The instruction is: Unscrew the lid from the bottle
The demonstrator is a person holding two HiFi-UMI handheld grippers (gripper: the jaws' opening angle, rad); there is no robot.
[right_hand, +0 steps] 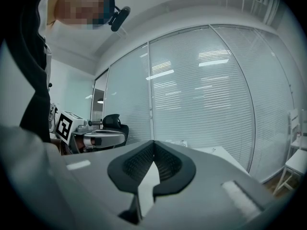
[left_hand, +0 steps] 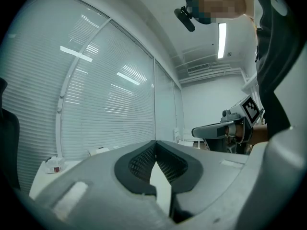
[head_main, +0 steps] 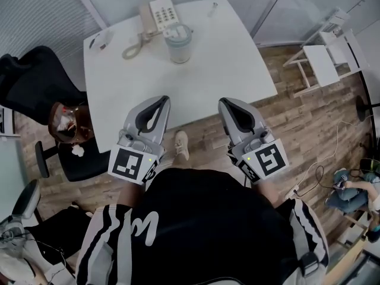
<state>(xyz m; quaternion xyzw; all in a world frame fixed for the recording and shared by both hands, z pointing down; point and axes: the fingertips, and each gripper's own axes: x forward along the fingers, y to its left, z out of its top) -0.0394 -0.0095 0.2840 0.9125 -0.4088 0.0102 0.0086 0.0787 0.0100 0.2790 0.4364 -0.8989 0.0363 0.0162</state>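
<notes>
**Task status.** No step is complete. The bottle (head_main: 179, 47) stands upright on the white table (head_main: 237, 70), and its lid (head_main: 177, 32) is still seated on top. Neither claw touches it.

**Claw state.**
- Left claw (head_main: 159, 103): closed, with nothing between the jaws.
- Right claw (head_main: 228, 104): closed, with nothing between the jaws.
- Both are held level, side by side, on the near side of the bottle and well apart from it.

**Work remaining (judgement).** All of it:
1. Bring both claws to the bottle and open them.
2. Hold the body with one claw.
3. Grip the lid with the other and turn it off.

**Surroundings.**
- A telephone (head_main: 159, 13) lies just behind the bottle.
- Its cord (head_main: 135, 47) loops just left of the bottle.
- A small pale item (head_main: 101, 39) lies further left and is too small to identify.
- A black chair (head_main: 35, 82) stands off the table, far left of the bottle.
- A white chair (head_main: 323, 61) stands far right of the bottle.

**Obstructions.** The near side of the bottle is unobstructed. The telephone and cord probably leave little room behind the bottle and to its left.
</notes>
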